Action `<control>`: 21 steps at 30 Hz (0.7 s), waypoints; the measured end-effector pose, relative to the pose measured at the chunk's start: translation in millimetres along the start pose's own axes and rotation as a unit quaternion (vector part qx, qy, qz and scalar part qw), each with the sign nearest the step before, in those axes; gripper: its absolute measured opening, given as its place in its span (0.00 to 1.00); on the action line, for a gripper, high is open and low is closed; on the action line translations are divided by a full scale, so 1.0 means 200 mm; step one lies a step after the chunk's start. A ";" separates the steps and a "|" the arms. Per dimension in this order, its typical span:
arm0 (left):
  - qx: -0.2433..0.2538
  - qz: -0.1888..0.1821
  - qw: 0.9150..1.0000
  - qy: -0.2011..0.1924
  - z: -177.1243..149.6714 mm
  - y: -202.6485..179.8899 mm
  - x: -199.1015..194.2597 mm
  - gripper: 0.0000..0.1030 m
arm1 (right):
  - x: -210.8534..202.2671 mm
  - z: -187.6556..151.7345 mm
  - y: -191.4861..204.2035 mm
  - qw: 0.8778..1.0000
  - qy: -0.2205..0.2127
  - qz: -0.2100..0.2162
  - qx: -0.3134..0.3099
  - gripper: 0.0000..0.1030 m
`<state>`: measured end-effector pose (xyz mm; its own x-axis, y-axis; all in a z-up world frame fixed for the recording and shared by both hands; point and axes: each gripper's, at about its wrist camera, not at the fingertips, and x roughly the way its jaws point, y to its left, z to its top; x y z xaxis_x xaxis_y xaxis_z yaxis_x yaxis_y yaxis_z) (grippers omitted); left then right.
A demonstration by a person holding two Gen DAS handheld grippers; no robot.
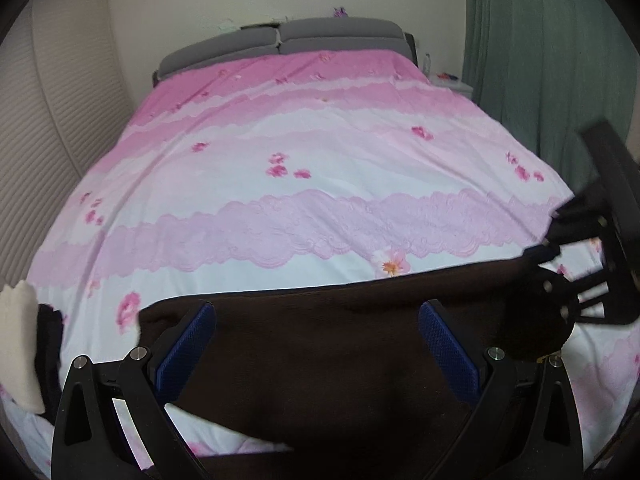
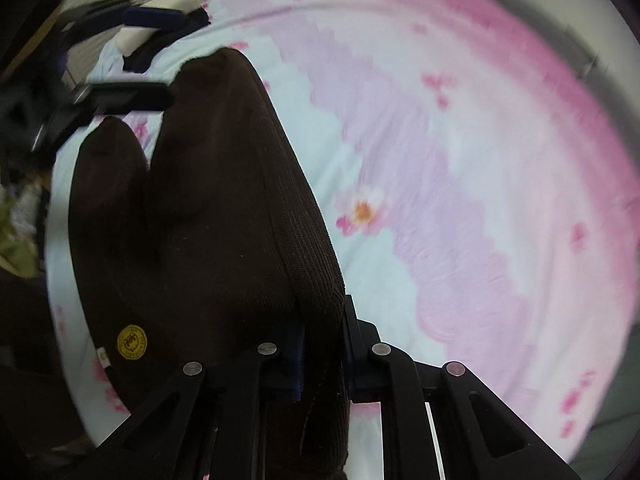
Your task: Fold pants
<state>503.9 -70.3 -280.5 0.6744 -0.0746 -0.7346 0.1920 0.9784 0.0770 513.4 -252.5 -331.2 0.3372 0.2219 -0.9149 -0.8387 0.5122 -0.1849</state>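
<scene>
Both wrist views close, angled down; share pants [image 1: 320,360], bedspread [image 1: 280,184].

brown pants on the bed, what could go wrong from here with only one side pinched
1. The right tongs are shut on one edge of the brown pants while the left tongs stand open over them, gripping nothing. Lifting now could drag the pants askew.
2. The pinch sits near the fabric's edge, so it may slip out.
3. The folded clothes lie near the left edge of the pink bedspread; a wide sweep could knock them.
</scene>
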 end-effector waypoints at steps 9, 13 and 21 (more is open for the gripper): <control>0.027 -0.002 0.999 -0.026 -0.22 -0.03 -0.33 1.00 | -0.24 -0.17 0.64 0.975 -0.052 -0.192 -0.096 0.14; 0.038 -0.023 0.999 -0.016 -0.37 -0.09 -0.41 1.00 | -0.23 -0.24 0.94 0.960 -0.057 -0.247 -0.118 0.14; 0.083 -0.062 0.995 -0.004 -0.59 -0.24 -0.46 1.00 | -0.17 -0.42 1.27 0.971 -0.023 -0.216 -0.101 0.14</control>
<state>348.2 -86.6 -295.8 0.6434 -0.1944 -0.7405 0.3880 0.9166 0.0965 253.7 -200.2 -377.4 0.6917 0.0614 -0.7196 -0.6793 0.3935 -0.6194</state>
